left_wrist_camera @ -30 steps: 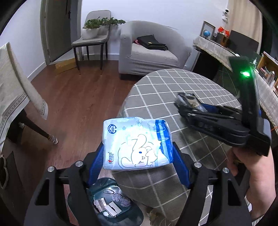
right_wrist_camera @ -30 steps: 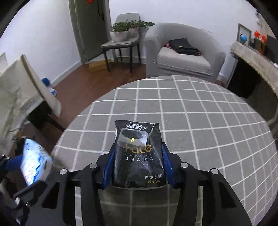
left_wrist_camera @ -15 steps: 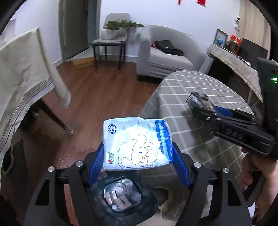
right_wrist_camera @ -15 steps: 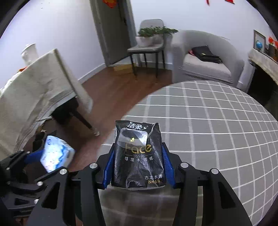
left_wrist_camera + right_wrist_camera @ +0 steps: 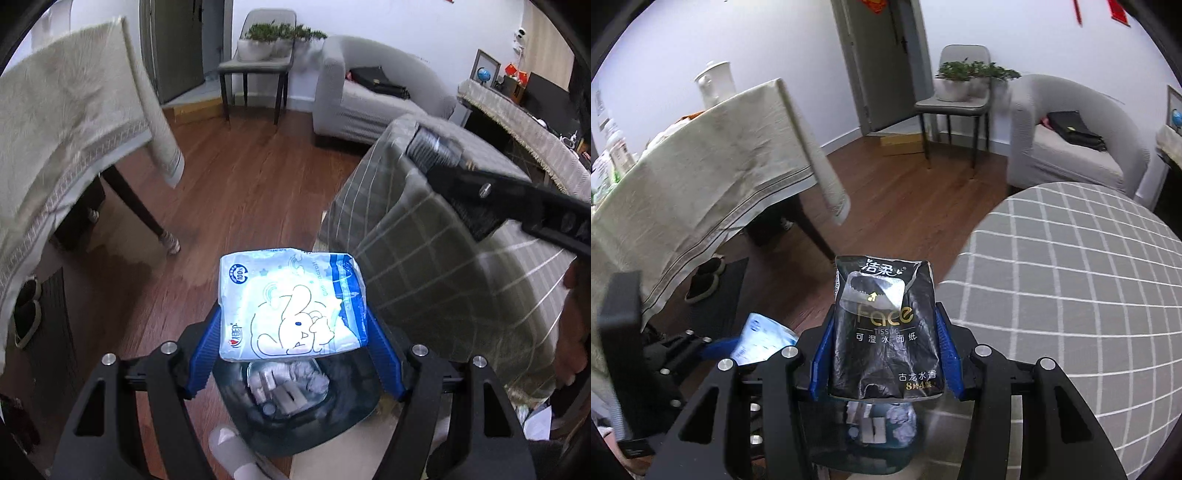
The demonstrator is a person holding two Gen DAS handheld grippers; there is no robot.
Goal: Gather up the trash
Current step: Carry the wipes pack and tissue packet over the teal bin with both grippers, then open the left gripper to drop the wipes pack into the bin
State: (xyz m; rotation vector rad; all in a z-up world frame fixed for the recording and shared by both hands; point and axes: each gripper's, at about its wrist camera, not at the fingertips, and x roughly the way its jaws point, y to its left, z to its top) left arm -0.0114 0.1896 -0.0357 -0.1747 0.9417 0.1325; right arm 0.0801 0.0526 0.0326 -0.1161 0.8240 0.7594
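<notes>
My left gripper (image 5: 293, 332) is shut on a white and blue tissue pack (image 5: 291, 304) with a rabbit drawing. It hangs over a dark trash bin (image 5: 295, 406) on the floor that holds crumpled paper and small boxes. My right gripper (image 5: 884, 339) is shut on a black tissue pack (image 5: 886, 332) and hovers off the left edge of the round checked table (image 5: 1071, 277); the bin (image 5: 879, 428) shows below it. The left gripper with its blue pack (image 5: 761, 341) appears at the lower left of the right wrist view. The right gripper's arm (image 5: 517, 199) crosses the left wrist view at the right.
A table with a cream cloth (image 5: 701, 177) stands to the left, dark shoes (image 5: 703, 280) beneath it. Wooden floor (image 5: 240, 184) lies between. A grey armchair (image 5: 1071, 147) with a black bag and a chair with a plant (image 5: 960, 85) stand at the back wall. A foot in a white sock (image 5: 229, 450) is near the bin.
Both grippers have swung left off the checked table towards the floor, each still holding its pack. The bin now sits directly beneath them.
</notes>
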